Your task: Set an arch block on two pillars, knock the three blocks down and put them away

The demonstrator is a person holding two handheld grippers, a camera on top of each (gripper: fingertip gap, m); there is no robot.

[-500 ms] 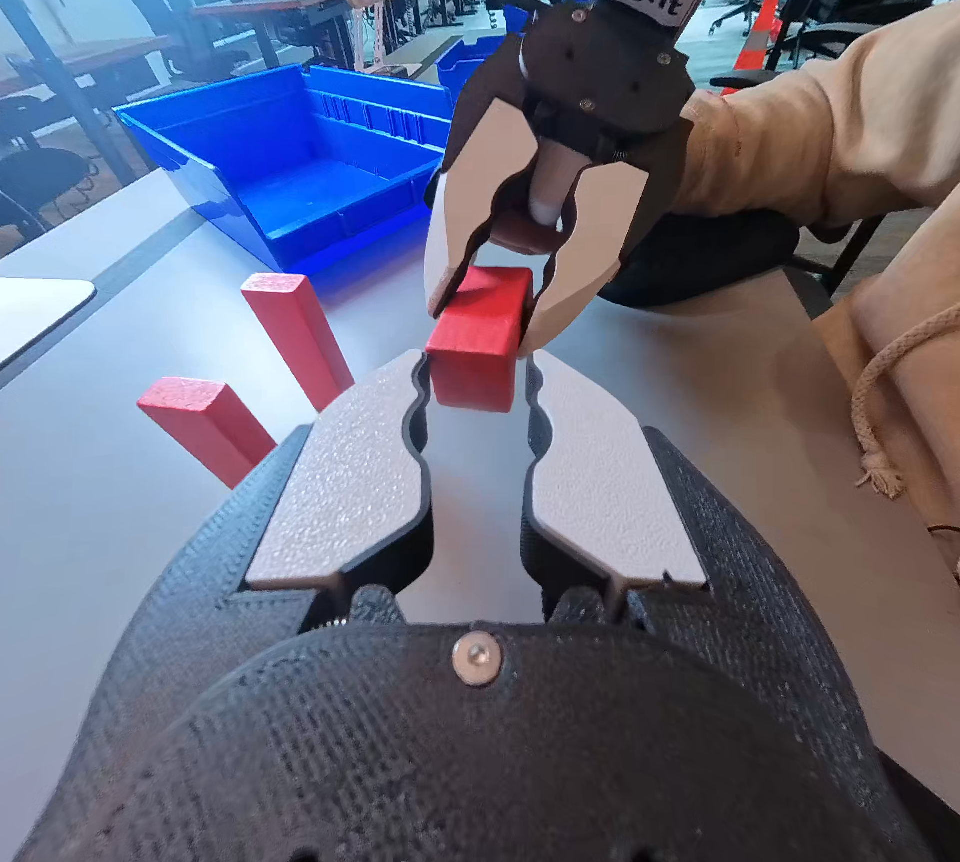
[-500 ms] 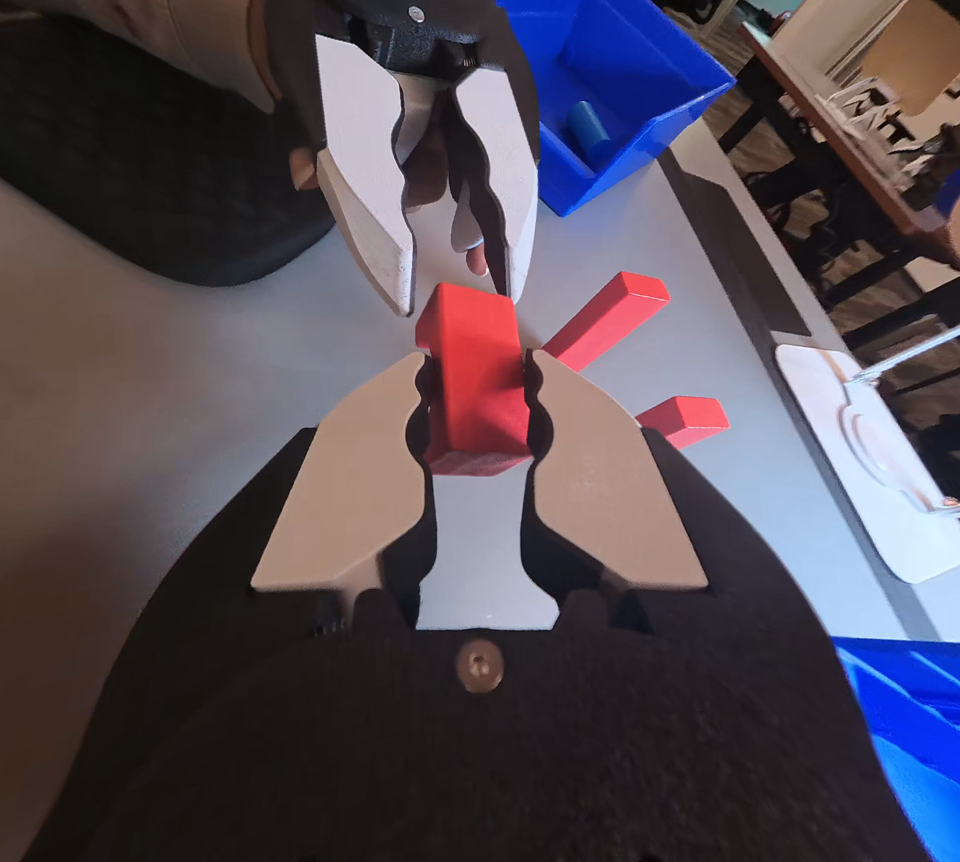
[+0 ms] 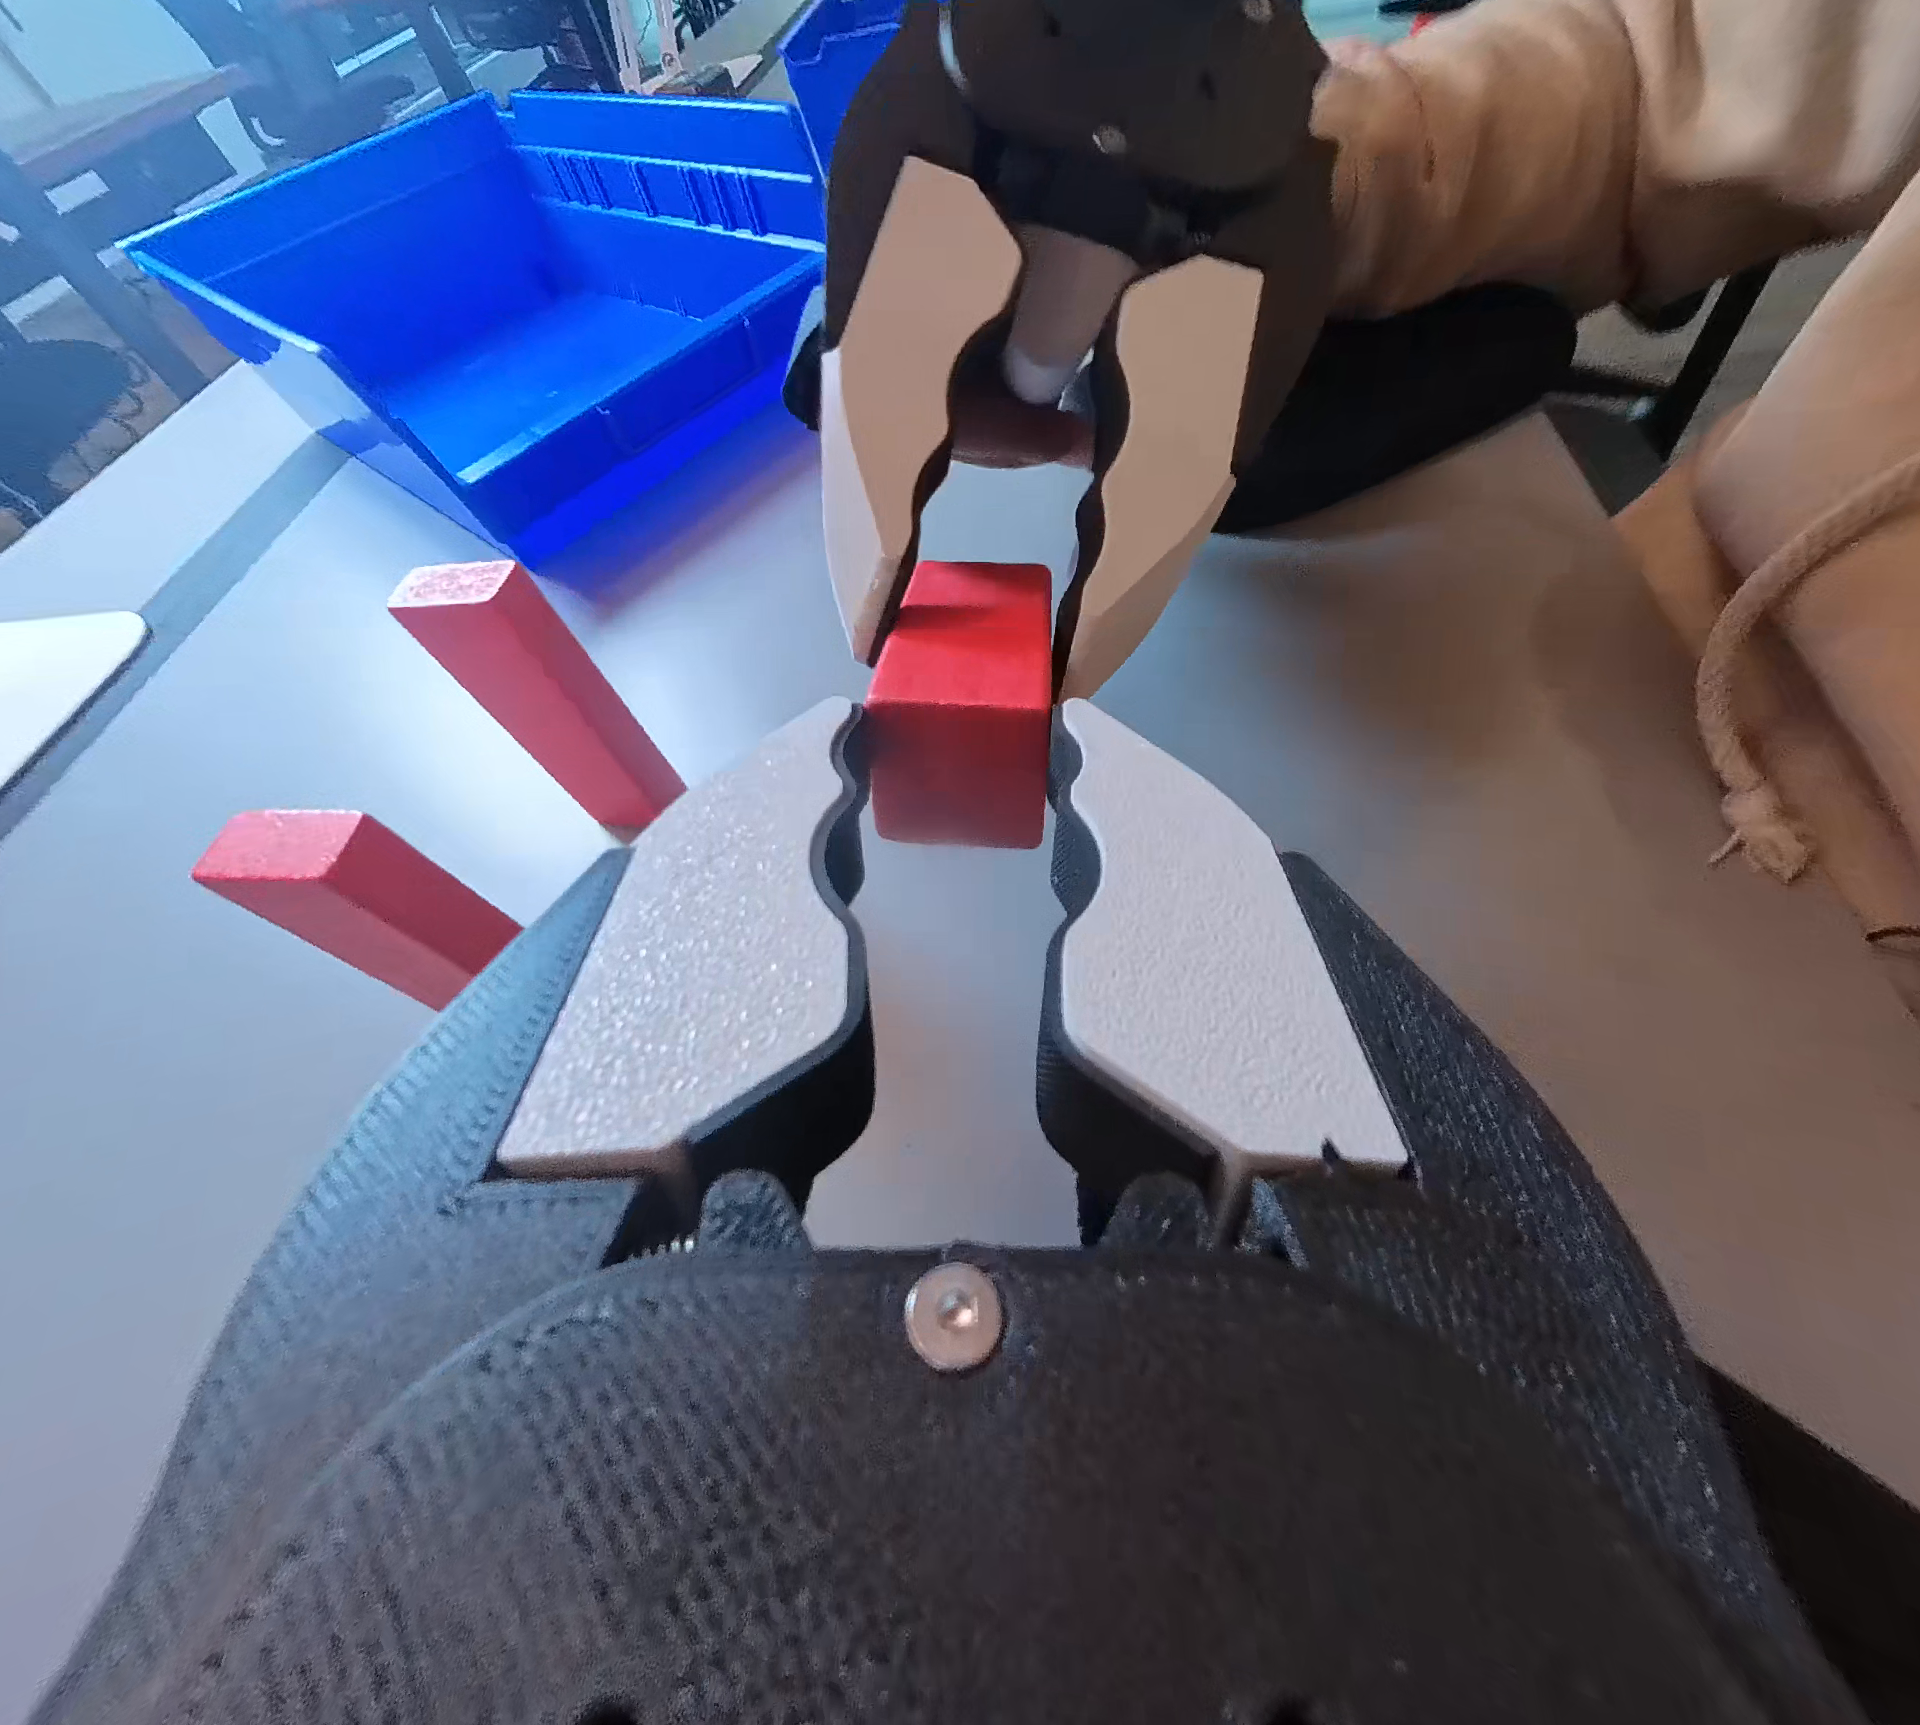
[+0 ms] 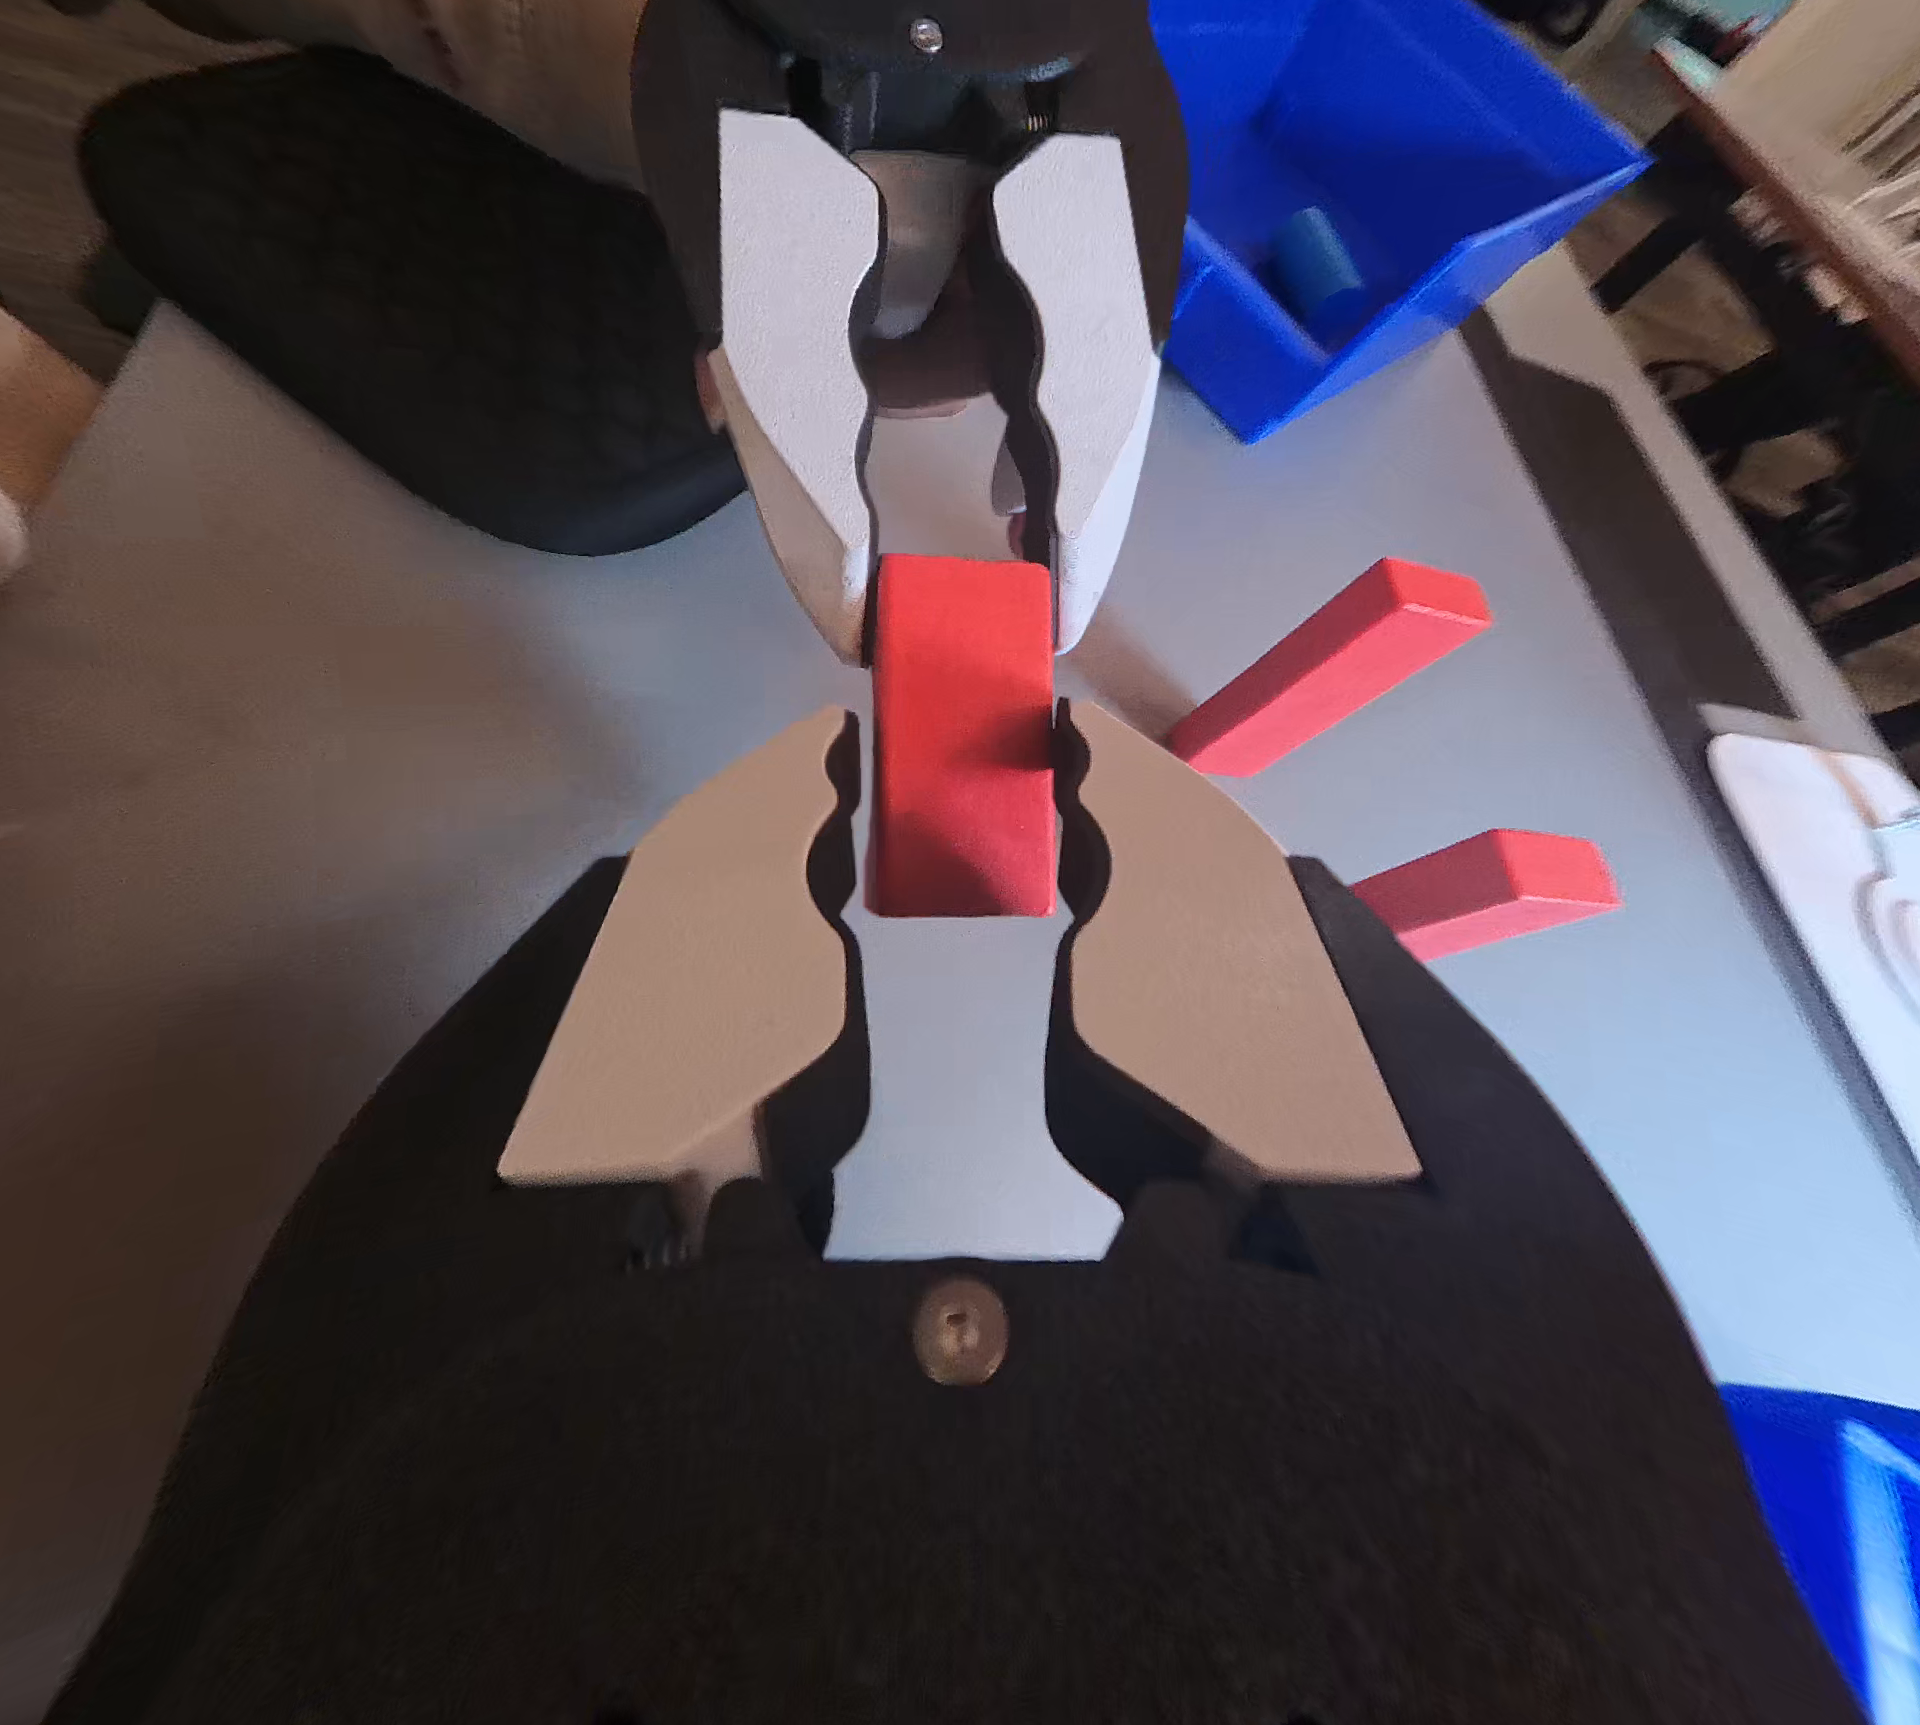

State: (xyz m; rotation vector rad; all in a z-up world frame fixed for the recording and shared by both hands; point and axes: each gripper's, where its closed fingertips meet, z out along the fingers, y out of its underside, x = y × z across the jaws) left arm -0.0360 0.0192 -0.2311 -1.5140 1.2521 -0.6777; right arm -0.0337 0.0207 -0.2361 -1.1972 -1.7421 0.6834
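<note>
- The left gripper (image 3: pixel 956 719) has its fingers narrowed onto one end of the red arch block (image 3: pixel 961 704), pads against both side faces; the table (image 3: pixel 1351 792) shows grey between the finger roots.
- The right gripper (image 4: pixel 956 719) clamps the opposite end of the same block, so the arch block hangs between the two tools, gripped from both sides just above the table.
- Judgement: this looks like a hand-over or a joint carry. Only one tool should let go, and only once the other's hold is square on flat faces; a skewed pinch would let the block twist.
- Just to the left gripper's left, two red pillars (image 3: pixel 520 699) and (image 3: pixel 343 886) stand close together but apart, looking steeply leaned through the wide lens.
- Judgement: the arch must come down level and centred, its feet meeting both tops together, since slim pillars tip at a sideways nudge.
- Farther off sits the blue bin (image 3: pixel 499 325), open, where the blocks presumably go last.
</note>
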